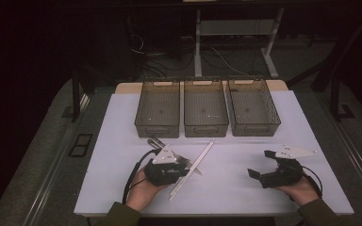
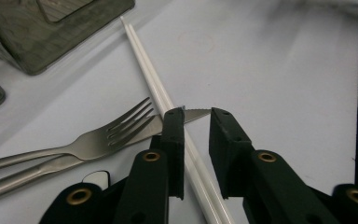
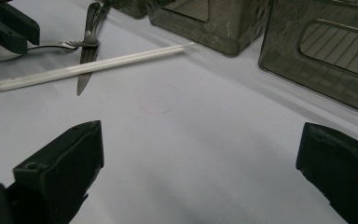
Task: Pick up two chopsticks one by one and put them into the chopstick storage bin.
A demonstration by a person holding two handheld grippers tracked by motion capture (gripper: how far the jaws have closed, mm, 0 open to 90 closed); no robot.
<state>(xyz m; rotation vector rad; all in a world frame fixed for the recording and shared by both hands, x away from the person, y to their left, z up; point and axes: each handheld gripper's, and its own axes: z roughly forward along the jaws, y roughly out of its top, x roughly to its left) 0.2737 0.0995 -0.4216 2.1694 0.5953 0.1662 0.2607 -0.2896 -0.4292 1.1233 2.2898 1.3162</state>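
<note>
A pair of white chopsticks (image 1: 193,167) lies slantwise on the white mat (image 1: 122,160), crossing a steel knife (image 2: 198,113) whose serrated tip pokes out past them. A fork (image 2: 116,133) lies beside the knife. My left gripper (image 1: 187,166) is low over the chopsticks (image 2: 154,79), its jaws narrowly apart with the sticks running between them, closer to one jaw. In the left gripper view, that gripper (image 2: 196,114) has a gap on the other side. My right gripper (image 1: 260,164) hovers wide open over bare mat, nothing between its jaws (image 3: 200,135).
Three dark mesh bins stand in a row at the back: left (image 1: 157,128), middle (image 1: 206,128), right (image 1: 257,127). A shiny spoon-like piece (image 2: 95,177) lies near the handles. In the right gripper view the chopsticks (image 3: 98,65) and knife (image 3: 85,70) lie far left.
</note>
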